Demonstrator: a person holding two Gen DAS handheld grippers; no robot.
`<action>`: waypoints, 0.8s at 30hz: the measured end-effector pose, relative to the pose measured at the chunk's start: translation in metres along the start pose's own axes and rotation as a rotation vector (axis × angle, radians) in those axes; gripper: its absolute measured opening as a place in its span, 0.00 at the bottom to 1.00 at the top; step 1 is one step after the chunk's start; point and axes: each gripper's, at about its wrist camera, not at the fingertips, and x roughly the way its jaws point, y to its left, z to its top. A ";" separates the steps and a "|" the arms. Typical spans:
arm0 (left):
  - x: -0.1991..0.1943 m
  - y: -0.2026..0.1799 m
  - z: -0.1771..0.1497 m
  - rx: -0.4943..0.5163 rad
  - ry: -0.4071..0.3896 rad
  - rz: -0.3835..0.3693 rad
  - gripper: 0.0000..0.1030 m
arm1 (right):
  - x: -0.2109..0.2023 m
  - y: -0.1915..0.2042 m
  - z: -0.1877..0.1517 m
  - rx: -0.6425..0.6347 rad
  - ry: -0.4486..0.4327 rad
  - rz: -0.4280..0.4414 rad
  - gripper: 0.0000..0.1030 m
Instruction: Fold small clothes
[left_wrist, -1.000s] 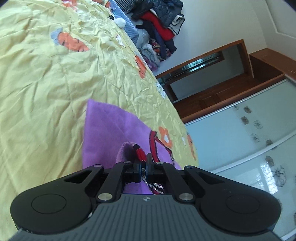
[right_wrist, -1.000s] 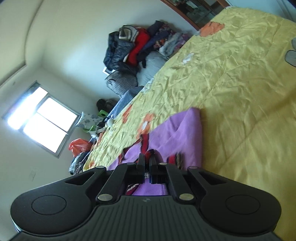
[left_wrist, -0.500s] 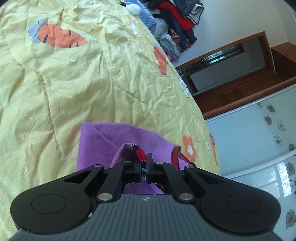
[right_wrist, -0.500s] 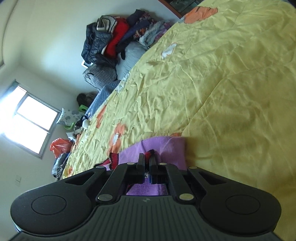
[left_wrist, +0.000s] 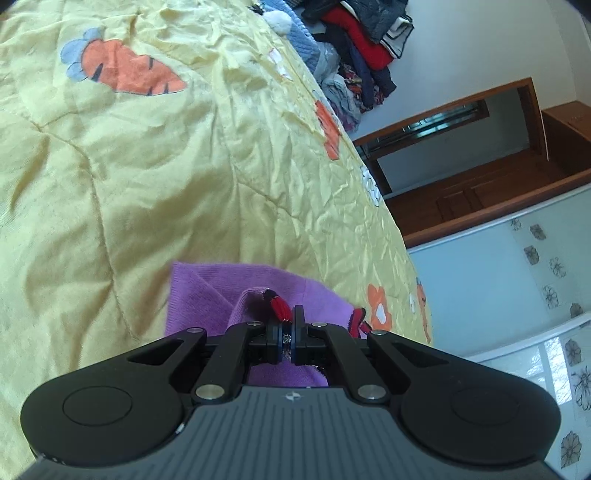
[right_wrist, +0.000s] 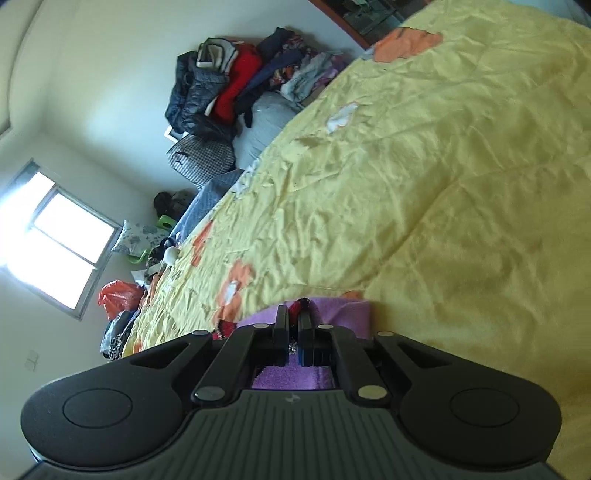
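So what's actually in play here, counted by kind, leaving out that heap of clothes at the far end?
Purple garment with red trim: 1
Yellow carrot-print quilt: 1
Grippers, both shut on the garment's edge: 2 (left gripper, right gripper)
Total: 4

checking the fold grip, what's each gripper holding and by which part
Both hold the purple garment by its red-trimmed edge: left gripper and right gripper are each shut on that trim.

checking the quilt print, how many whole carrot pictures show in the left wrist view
1: a carrot at upper left of the yellow quilt. Other orange patches along the quilt's right edge look like flowers or are too small to tell.
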 end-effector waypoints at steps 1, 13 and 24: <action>0.004 0.002 0.000 -0.003 0.007 0.017 0.03 | 0.006 -0.004 0.000 0.010 0.021 -0.025 0.05; -0.055 -0.042 -0.009 0.254 -0.079 0.062 0.17 | -0.051 0.066 -0.012 -0.416 -0.051 -0.067 0.92; -0.082 -0.058 -0.142 0.486 0.128 0.104 0.49 | -0.121 0.065 -0.106 -0.564 0.050 -0.228 0.91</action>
